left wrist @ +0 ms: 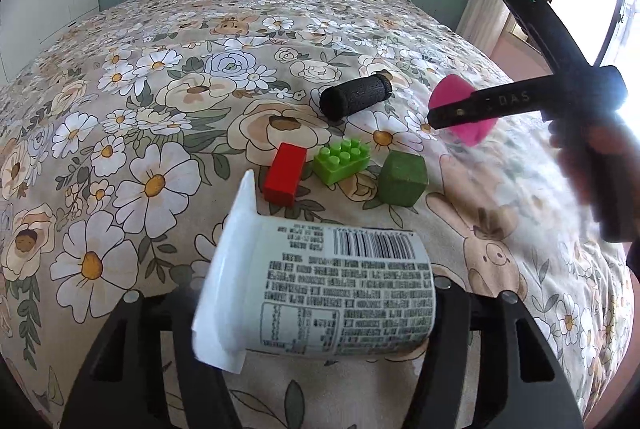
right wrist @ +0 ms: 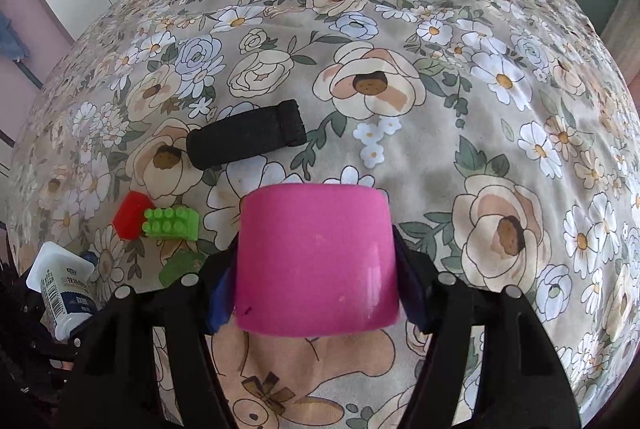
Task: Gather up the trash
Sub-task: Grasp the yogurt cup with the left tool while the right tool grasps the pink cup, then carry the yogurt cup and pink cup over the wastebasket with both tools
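Left wrist view: left gripper (left wrist: pixel 316 309) is clamped half-wide on a white printed cup (left wrist: pixel 320 293), lifted just in front of the red block (left wrist: pixel 285 173); right gripper (right wrist: pixel 316 281) pinches a pink cup (right wrist: pixel 316 261), held right of that block, above the floral bedspread (right wrist: pixel 460 109).

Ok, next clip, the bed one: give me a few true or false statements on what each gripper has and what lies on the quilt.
1. The left gripper holds a white printed cup between its fingers. True.
2. The right gripper is empty. False: a pink cup sits between its fingers.
3. A black cylinder lies on its side on the floral quilt. True.
4. The green studded brick is stacked on the red block. False: they lie side by side.
5. A green cube rests on the quilt. True.
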{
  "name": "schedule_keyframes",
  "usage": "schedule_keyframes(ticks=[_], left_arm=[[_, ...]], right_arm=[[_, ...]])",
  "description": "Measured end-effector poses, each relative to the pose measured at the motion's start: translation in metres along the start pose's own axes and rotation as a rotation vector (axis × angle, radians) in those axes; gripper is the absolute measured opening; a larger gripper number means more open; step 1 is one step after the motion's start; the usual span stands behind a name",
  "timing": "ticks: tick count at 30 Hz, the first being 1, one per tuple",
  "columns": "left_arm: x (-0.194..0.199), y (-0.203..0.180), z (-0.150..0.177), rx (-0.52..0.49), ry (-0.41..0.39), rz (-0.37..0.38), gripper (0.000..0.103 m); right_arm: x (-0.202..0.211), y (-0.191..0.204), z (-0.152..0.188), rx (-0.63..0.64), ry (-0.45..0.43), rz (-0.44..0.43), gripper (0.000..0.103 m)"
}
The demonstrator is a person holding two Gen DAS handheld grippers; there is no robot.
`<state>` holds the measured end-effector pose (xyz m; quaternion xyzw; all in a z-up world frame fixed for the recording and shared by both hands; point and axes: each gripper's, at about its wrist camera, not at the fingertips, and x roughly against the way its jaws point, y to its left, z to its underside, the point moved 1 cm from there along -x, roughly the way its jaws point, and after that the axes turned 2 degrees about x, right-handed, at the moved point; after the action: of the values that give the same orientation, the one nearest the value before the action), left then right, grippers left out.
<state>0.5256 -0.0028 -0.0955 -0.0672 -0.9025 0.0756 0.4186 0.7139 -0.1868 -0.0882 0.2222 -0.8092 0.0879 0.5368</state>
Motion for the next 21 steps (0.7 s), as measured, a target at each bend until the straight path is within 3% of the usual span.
schedule_keyframes(ticks=[9, 21], left_arm=[[0.082, -0.008, -0.014, -0.03, -0.096, -0.018, 0.063], [0.235, -0.029, -0.016, -0.089, -0.274, -0.038, 0.063]], right_arm=[[0.095, 0.03, 0.017, 0.024, -0.123, 0.039, 0.067], [0.258, 0.095, 0.074, 0.067, -0.307, 0.114, 0.067]])
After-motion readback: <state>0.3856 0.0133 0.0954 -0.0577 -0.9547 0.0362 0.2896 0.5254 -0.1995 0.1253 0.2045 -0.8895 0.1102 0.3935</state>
